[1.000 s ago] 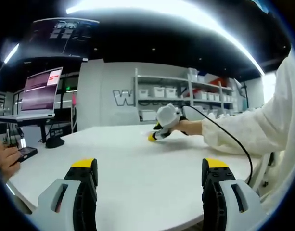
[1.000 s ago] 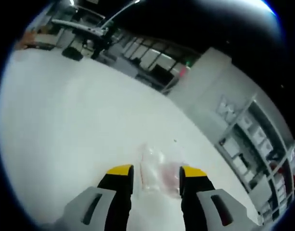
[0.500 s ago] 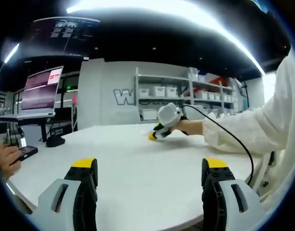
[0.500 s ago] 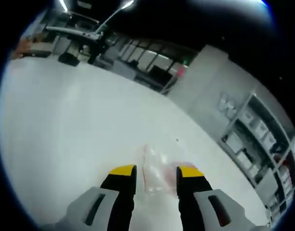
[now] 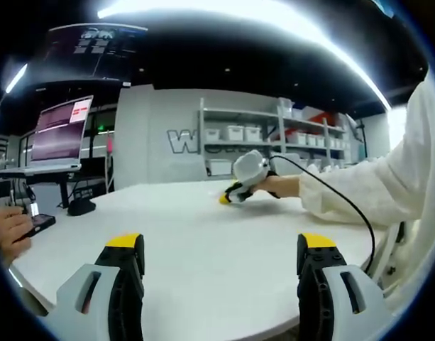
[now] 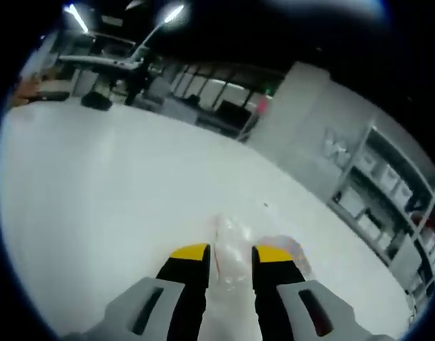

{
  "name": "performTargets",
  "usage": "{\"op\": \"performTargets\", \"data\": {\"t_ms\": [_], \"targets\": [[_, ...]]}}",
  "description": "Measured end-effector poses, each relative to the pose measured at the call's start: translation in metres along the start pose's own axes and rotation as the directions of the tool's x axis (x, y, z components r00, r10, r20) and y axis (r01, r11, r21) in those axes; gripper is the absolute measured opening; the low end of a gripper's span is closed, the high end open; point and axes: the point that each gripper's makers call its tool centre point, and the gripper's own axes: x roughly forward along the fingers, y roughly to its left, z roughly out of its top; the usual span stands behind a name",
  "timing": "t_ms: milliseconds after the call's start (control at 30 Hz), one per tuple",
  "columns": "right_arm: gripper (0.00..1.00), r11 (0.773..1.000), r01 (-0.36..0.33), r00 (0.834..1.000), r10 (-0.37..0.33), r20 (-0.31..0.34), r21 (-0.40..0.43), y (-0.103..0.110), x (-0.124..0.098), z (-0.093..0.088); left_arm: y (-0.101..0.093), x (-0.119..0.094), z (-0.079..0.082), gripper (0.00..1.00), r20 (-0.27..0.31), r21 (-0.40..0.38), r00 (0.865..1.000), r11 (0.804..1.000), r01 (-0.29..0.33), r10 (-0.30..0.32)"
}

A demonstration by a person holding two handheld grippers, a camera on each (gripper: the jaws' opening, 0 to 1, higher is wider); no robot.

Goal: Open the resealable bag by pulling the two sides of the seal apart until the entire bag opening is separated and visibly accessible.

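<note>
A clear resealable bag point(image 6: 232, 240) with a pinkish patch lies flat on the white table point(image 6: 96, 185). In the right gripper view my right gripper point(image 6: 231, 253) is down at the bag. Its yellow-tipped jaws stand either side of the bag's near edge, a narrow gap still between them. The same right gripper point(image 5: 240, 190) shows in the left gripper view at the table's far side, held by a hand in a white sleeve point(image 5: 359, 188). My left gripper point(image 5: 221, 245) hovers over the near table edge, wide open with nothing between its fingers.
A laptop point(image 5: 59, 133) stands on a raised stand at the left, with a black object point(image 5: 81, 208) below it. A person's hand holds a phone point(image 5: 34, 226) at the left table edge. Shelves with white bins point(image 5: 274, 135) line the back wall.
The right gripper's jaws have drawn closer together around the bag's edge, and its view has tipped up a little. The left gripper has held still.
</note>
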Motion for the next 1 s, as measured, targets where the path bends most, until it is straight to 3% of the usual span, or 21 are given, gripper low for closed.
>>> {"op": "performTargets", "data": {"t_ms": [467, 1000], "targets": [[0.01, 0.999, -0.026, 1.000, 0.026, 0.000, 0.044, 0.0083, -0.0004, -0.0037, -0.0008, -0.0016, 0.0011, 0.88, 0.003, -0.002, 1.000, 1.000, -0.001, 0.001], [0.00, 0.997, -0.004, 1.000, 0.006, -0.026, 0.080, 0.0082, -0.0013, -0.0063, -0.0018, -0.0023, -0.0004, 0.88, -0.004, -0.001, 1.000, 1.000, 0.003, -0.003]]}}
